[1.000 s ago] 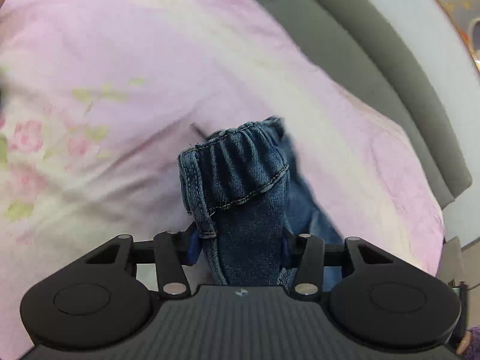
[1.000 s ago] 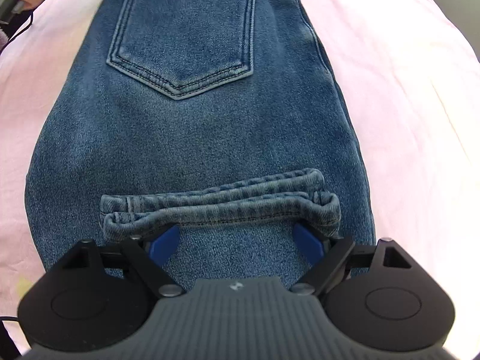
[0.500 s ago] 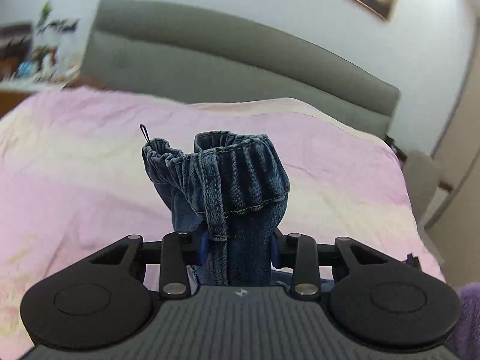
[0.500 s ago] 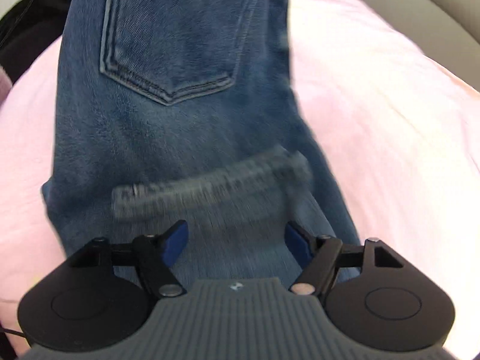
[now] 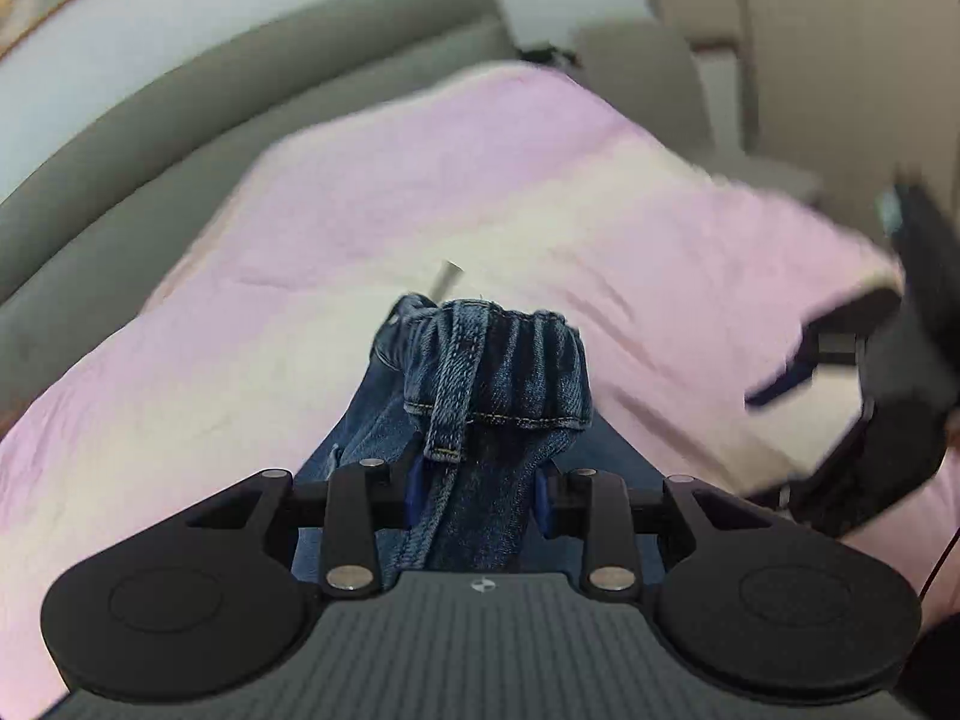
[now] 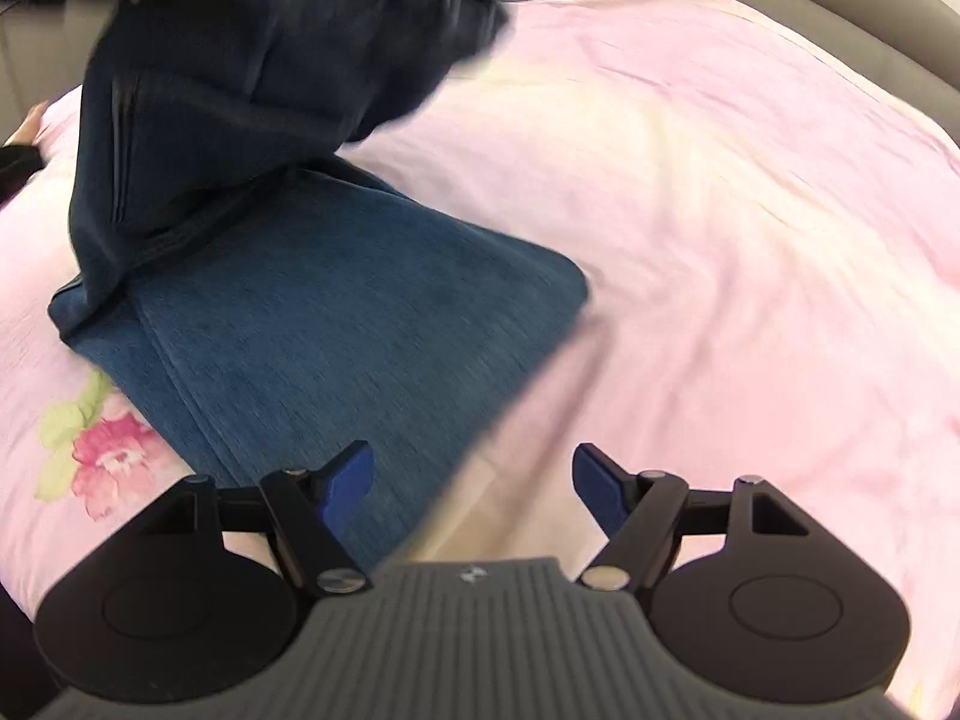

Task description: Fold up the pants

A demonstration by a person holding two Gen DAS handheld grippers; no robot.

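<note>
The blue denim pants lie on a pink bedspread. My left gripper point(image 5: 477, 492) has the bunched elastic waistband point(image 5: 498, 372) between its blue pads, which press on it as the jaws close further. The waist end is lifted off the bed and shows dark and blurred at the upper left of the right wrist view point(image 6: 270, 60). The rest of the pants point(image 6: 336, 312) lies flat on the bed. My right gripper point(image 6: 474, 480) is open over the pants' right edge with nothing between its pads. It also shows, blurred, at the right of the left wrist view point(image 5: 870, 390).
The pink bedspread point(image 6: 720, 240) has a flower print point(image 6: 108, 450) at the near left. A grey padded headboard point(image 5: 240, 78) runs along the far side of the bed. A person's fingers point(image 6: 30, 120) show at the left edge. Beige furniture stands beyond the bed corner point(image 5: 780, 60).
My left gripper has swung across the bed and risen with the waistband in it. My right gripper has left the folded leg hems and moved off toward the pants' right edge.
</note>
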